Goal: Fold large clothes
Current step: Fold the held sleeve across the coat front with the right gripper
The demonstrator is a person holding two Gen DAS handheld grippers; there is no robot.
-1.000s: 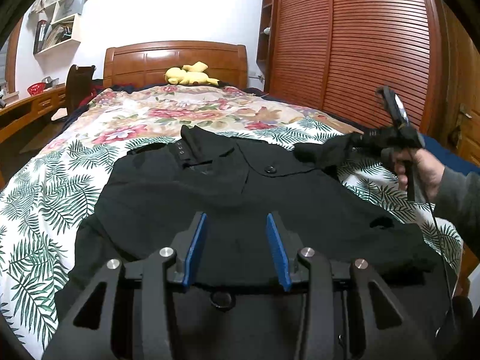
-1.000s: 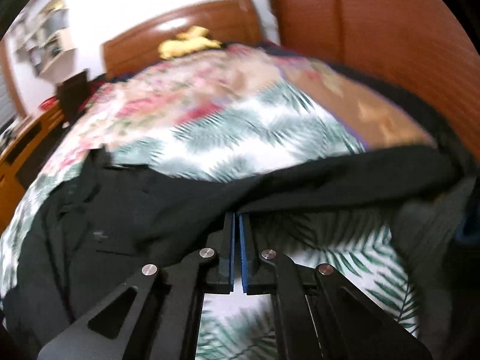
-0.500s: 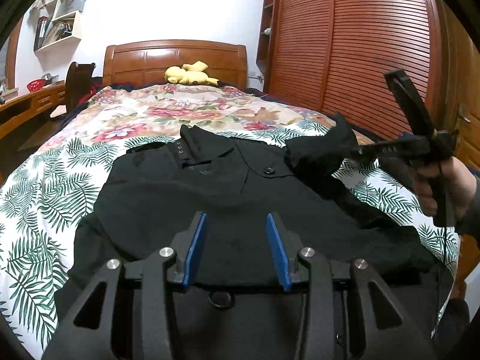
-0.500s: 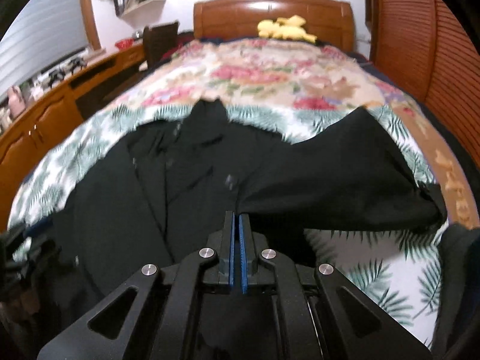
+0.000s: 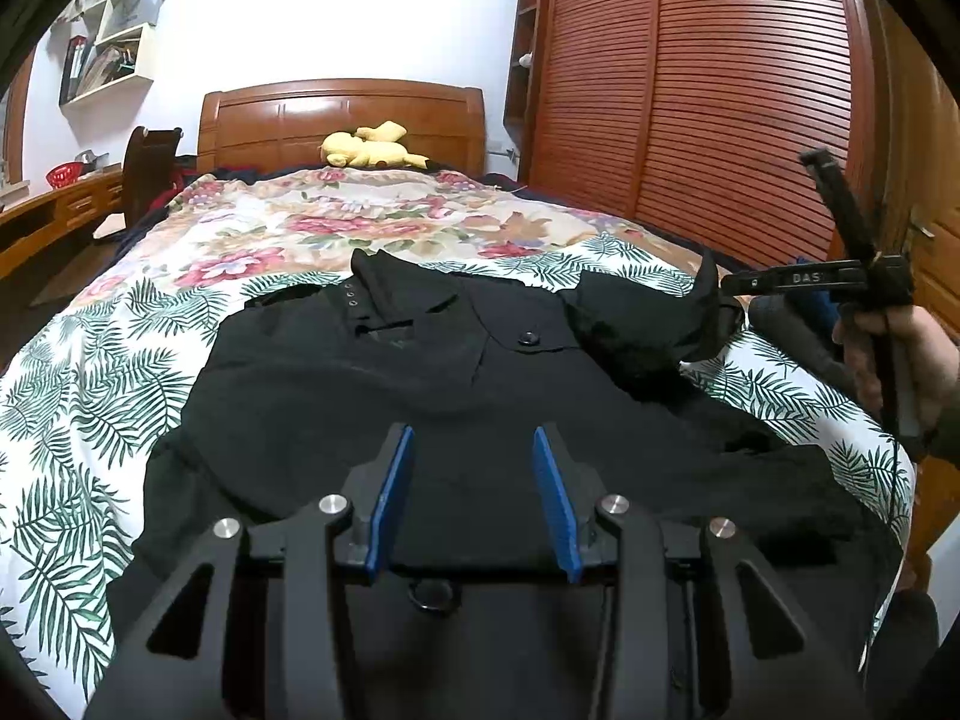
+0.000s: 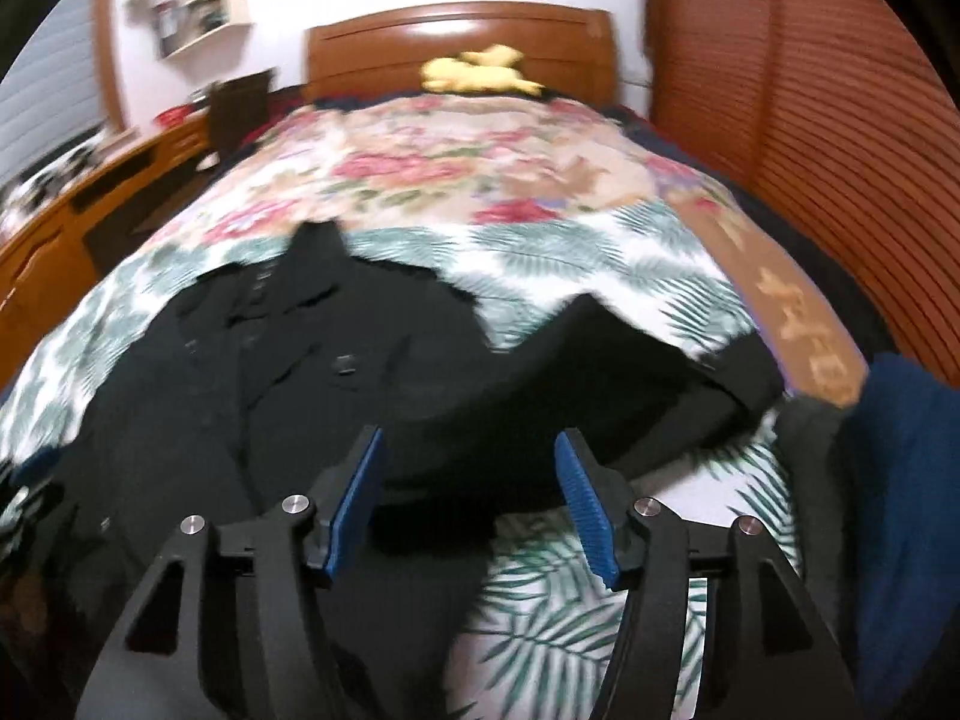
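Hovering with both pairs of fingers spread wide, gripping nothing.
The left gripper [image 5: 473,501] hangs over the black shirt [image 5: 372,384] lying on the bed [image 5: 78,360]; the right gripper [image 6: 471,501], in a blurred view, seems just above its sleeve [image 6: 606,372] near the bed's right edge.

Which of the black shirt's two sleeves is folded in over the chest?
The right sleeve, by the right gripper. The other one lies flat at the shirt's side.
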